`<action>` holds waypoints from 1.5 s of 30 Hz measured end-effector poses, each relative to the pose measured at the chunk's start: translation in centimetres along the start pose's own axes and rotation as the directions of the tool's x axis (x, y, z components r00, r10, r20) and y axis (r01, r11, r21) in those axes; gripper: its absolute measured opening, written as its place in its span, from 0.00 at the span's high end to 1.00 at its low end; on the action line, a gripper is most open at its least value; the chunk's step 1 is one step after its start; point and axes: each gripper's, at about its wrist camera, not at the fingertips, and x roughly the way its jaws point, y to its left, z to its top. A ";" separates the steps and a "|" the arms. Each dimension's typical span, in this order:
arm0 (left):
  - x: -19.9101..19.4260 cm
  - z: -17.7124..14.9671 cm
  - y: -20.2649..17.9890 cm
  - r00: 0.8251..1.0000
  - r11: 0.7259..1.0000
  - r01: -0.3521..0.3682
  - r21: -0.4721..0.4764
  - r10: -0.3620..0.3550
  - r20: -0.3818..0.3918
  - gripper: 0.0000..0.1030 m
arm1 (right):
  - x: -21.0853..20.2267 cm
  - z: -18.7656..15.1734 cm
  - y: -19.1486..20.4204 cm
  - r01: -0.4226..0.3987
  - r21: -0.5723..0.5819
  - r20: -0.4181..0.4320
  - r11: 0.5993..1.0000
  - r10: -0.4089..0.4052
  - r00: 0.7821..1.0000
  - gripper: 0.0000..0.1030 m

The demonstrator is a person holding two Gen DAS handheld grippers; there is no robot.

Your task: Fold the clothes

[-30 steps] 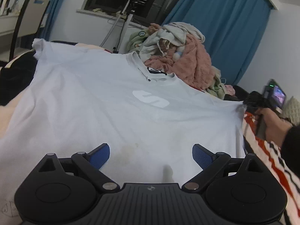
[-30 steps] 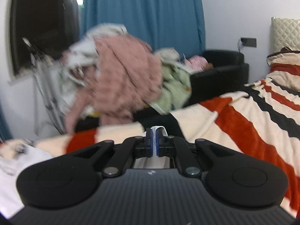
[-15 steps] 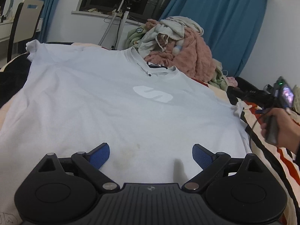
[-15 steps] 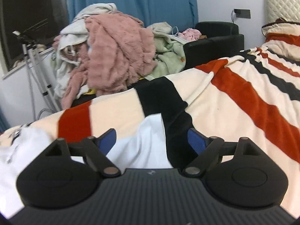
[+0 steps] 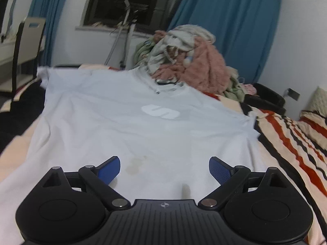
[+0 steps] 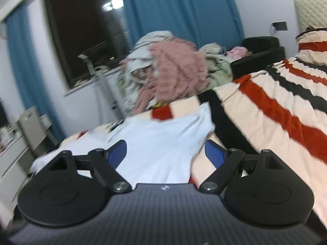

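A pale blue-white T-shirt [image 5: 130, 126] lies spread flat, front up, on the bed, collar at the far end and a white logo on the chest. My left gripper [image 5: 164, 170] is open and empty, just above the shirt's near hem by a yellowish stain. My right gripper [image 6: 165, 153] is open and empty above the shirt's right side; the shirt [image 6: 161, 143] and its sleeve tip lie in front of it.
A striped red, black and cream blanket [image 6: 276, 110] covers the bed. A heap of clothes with a pink fluffy piece [image 5: 196, 65] sits beyond the collar. A black armchair [image 6: 259, 47], a chair [image 5: 28, 40] at left, a window and blue curtains stand behind.
My right gripper opened and let go of the shirt's sleeve, then pulled back and turned left over the shirt. It has left the left wrist view. My left gripper stayed open.
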 end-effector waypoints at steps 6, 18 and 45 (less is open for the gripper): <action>-4.0 -1.7 -2.2 0.986 0.988 0.156 0.001 -0.155 -0.056 0.27 | -5.5 -4.2 -0.1 -0.033 0.054 0.010 0.998 0.033 0.999 0.18; -7.4 -9.2 -11.9 0.897 0.869 0.424 0.254 -0.364 -0.250 0.57 | -12.3 -4.1 -3.0 -0.077 0.147 0.166 0.986 0.052 0.985 0.17; -1.3 -6.6 -24.9 0.715 0.774 0.618 0.133 -0.484 -0.505 0.94 | -24.1 -2.7 -2.7 -0.098 0.182 0.336 0.978 0.032 0.941 0.16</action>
